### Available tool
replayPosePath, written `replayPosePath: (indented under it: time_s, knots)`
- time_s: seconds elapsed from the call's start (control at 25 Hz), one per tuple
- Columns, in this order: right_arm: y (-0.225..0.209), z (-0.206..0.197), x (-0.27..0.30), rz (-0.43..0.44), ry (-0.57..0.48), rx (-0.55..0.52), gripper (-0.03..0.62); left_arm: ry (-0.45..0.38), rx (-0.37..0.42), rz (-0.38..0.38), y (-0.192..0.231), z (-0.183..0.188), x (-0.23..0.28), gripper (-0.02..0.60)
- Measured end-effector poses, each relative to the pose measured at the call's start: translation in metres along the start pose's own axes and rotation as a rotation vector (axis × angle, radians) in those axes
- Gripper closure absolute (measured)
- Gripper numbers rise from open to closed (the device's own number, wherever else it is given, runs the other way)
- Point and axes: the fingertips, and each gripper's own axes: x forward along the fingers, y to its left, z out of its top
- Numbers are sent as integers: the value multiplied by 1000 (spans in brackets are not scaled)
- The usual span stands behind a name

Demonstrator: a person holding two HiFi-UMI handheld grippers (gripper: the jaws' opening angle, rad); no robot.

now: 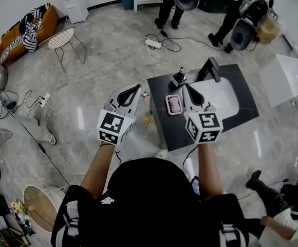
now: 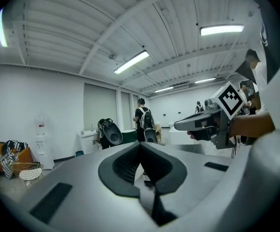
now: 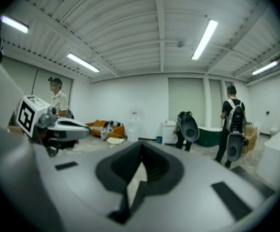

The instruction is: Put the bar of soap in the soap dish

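In the head view the soap dish [image 1: 173, 104] lies on the left part of a dark table [image 1: 180, 133], pale-rimmed, with what looks like a pink bar of soap in it. Both grippers are held high above it and point almost level. My left gripper [image 1: 137, 86] hangs over the floor left of the table, jaws shut and empty. My right gripper [image 1: 184, 85] is just right of the dish in the picture, also shut on nothing. The left gripper view shows its own closed tips [image 2: 141, 144] and the right gripper [image 2: 178, 125]; the right gripper view shows closed tips [image 3: 141, 144] and the left gripper [image 3: 84, 127].
A white basin [image 1: 218, 96] is set in the table, with a black faucet [image 1: 210, 68] and a pump bottle [image 1: 179, 77] behind it. Cables and a power strip [image 1: 153, 43] lie on the floor. People [image 1: 241, 9] stand at the back, a white cabinet [image 1: 287, 78] at right.
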Motion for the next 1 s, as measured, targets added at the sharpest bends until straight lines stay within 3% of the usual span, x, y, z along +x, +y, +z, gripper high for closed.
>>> replayPosePath:
  time_s: [0.56, 1.0]
  knots:
    - [11, 31, -19, -8, -89, -39, 559, -57, 82, 20, -1, 29, -18, 558]
    - [14, 34, -21, -29, -91, -71, 559, -69, 73, 17, -1, 33, -21, 558]
